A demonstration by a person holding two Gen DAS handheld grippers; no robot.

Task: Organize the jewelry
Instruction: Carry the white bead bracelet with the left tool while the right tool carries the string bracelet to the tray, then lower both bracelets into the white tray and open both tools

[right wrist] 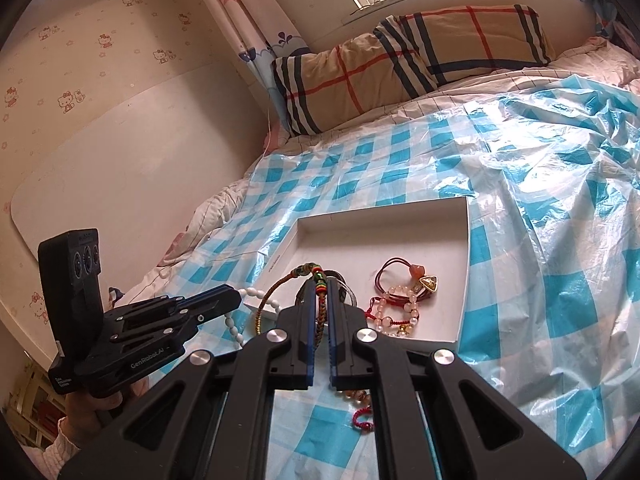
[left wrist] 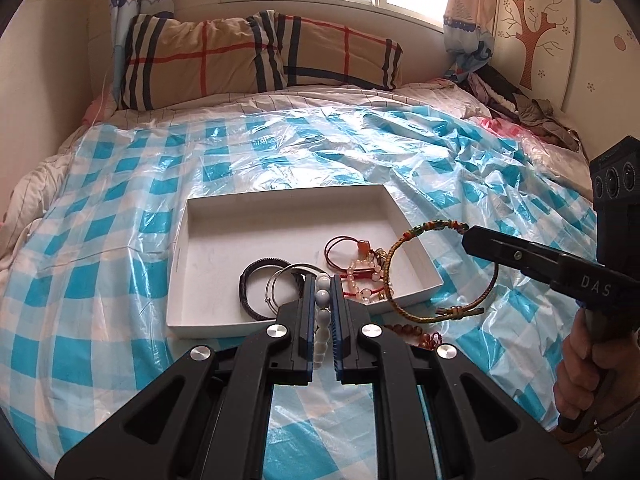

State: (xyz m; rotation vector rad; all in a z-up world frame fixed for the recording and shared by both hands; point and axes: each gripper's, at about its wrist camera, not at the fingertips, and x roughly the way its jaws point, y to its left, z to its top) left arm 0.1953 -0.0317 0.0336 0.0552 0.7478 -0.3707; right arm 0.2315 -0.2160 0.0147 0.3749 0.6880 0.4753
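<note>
A shallow white box (left wrist: 280,208) lies on the bed and holds a black bracelet (left wrist: 250,280), a silver bangle (left wrist: 280,280), red cord bracelets (left wrist: 340,248) and a pink bead bracelet (left wrist: 360,276). My left gripper (left wrist: 323,296) is shut on a white bead bracelet (left wrist: 322,320) over the box's near edge. My right gripper (right wrist: 320,292) is shut on a braided multicolour cord bracelet (left wrist: 400,264), which hangs above the box's right side. The box (right wrist: 464,248) and the white beads (right wrist: 234,320) also show in the right wrist view.
A blue-and-white checked plastic sheet (left wrist: 120,240) covers the bed. An amber bead bracelet with a red cord (right wrist: 360,400) lies on the sheet in front of the box. Plaid pillows (left wrist: 240,56) lie at the head. Clothes (left wrist: 532,112) are piled at the far right.
</note>
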